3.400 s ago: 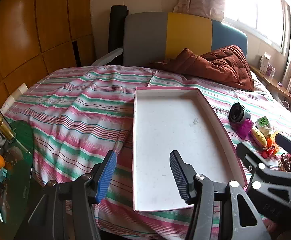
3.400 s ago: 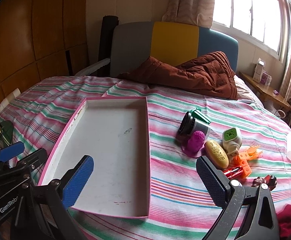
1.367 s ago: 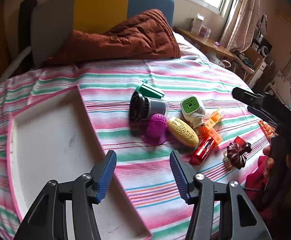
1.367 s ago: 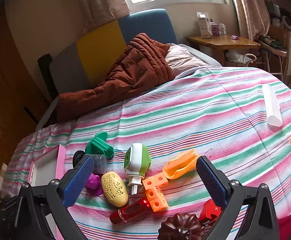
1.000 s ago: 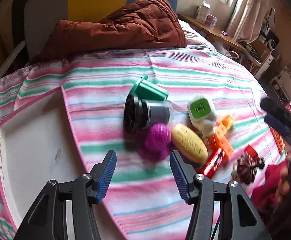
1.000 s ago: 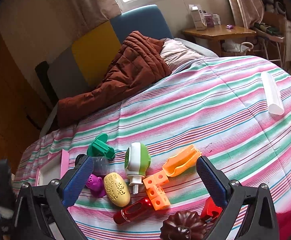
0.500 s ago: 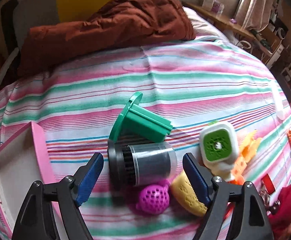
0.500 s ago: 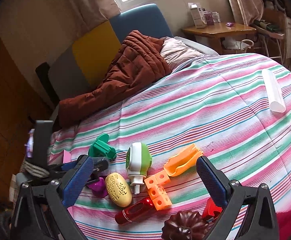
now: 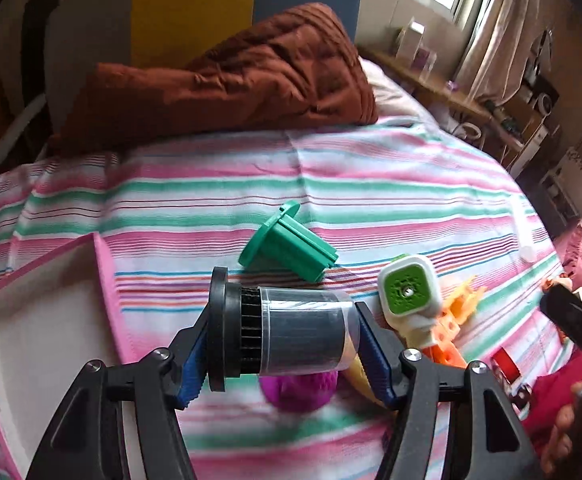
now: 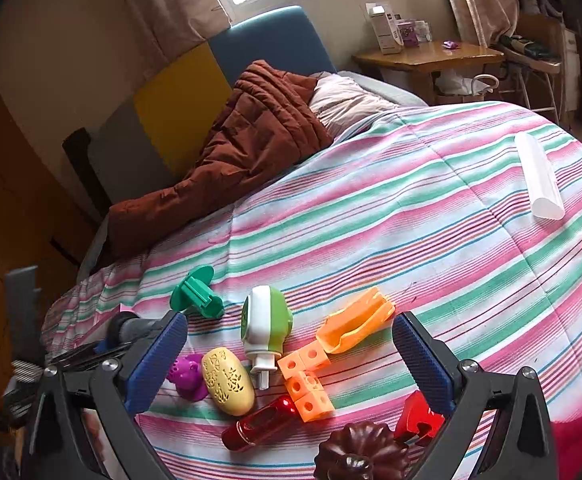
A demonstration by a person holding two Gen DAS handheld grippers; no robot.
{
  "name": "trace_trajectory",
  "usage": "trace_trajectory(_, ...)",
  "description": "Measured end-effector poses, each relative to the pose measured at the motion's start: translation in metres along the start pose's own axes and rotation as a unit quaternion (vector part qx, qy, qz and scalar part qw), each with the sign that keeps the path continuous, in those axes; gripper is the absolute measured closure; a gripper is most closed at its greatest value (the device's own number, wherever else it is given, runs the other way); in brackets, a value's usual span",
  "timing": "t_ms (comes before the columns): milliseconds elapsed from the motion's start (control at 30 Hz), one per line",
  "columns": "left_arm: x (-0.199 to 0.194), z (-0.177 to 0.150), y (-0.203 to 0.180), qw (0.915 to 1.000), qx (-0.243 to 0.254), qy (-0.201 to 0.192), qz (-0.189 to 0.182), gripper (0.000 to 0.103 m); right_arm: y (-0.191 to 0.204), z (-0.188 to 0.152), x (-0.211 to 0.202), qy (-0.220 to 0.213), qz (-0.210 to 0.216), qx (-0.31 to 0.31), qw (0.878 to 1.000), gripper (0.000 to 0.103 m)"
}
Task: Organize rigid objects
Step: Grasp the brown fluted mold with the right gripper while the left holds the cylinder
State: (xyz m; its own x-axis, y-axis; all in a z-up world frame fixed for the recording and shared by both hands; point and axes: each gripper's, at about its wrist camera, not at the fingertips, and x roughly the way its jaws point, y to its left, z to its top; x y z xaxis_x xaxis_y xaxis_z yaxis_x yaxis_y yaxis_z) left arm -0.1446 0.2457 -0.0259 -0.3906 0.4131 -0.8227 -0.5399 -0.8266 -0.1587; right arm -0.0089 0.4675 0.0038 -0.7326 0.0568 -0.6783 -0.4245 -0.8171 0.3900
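A black ribbed cylinder with a clear cap (image 9: pixel 291 336) lies sideways between the blue pads of my left gripper (image 9: pixel 283 316). The jaws are closing, and each pad touches one end of the cylinder. Under it sit a purple ball (image 9: pixel 299 390) and a green-and-white device (image 9: pixel 409 296); a green flanged piece (image 9: pixel 291 244) lies just beyond. The pink-rimmed white tray (image 9: pixel 107 280) is at the left. My right gripper (image 10: pixel 289 320) hangs open and holds nothing, above a yellow oval (image 10: pixel 229 380), orange blocks (image 10: pixel 307 380), an orange scoop (image 10: pixel 355 324) and a red tube (image 10: pixel 259 424).
All of this lies on a striped bedspread (image 10: pixel 411 220). A brown quilt (image 9: pixel 231 80) is heaped at the headboard. A white tube (image 10: pixel 539 178) rests far right. A dark brown fluted mould (image 10: pixel 361 456) and a red block (image 10: pixel 417 416) lie close below the right gripper. A wooden side table (image 10: pixel 431 56) stands beyond.
My left gripper moved onto the black cylinder, opened wide around it, then closed until its pads met the two ends. The right gripper stayed where it was, open.
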Motion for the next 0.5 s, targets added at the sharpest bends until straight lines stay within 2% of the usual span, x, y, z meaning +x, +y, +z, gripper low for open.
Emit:
trace_trajectory(233,-0.045,-0.026,0.009,0.9991,-0.011,-0.039,-0.013,0.037,0.004,-0.002,0.002,0.004,0.001,-0.015,1.0,0.003)
trace_trajectory(367,-0.066,-0.052,0.009,0.9986,-0.008,-0.049,-0.017,0.037,-0.007,0.002,-0.003,-0.007,0.0,0.009,1.0,0.02)
trace_trajectory(500,-0.081,-0.075,0.009,0.9982,-0.007,-0.055,-0.023,0.037,-0.029,0.003,-0.009,-0.012,-0.016,0.059,0.998,0.031)
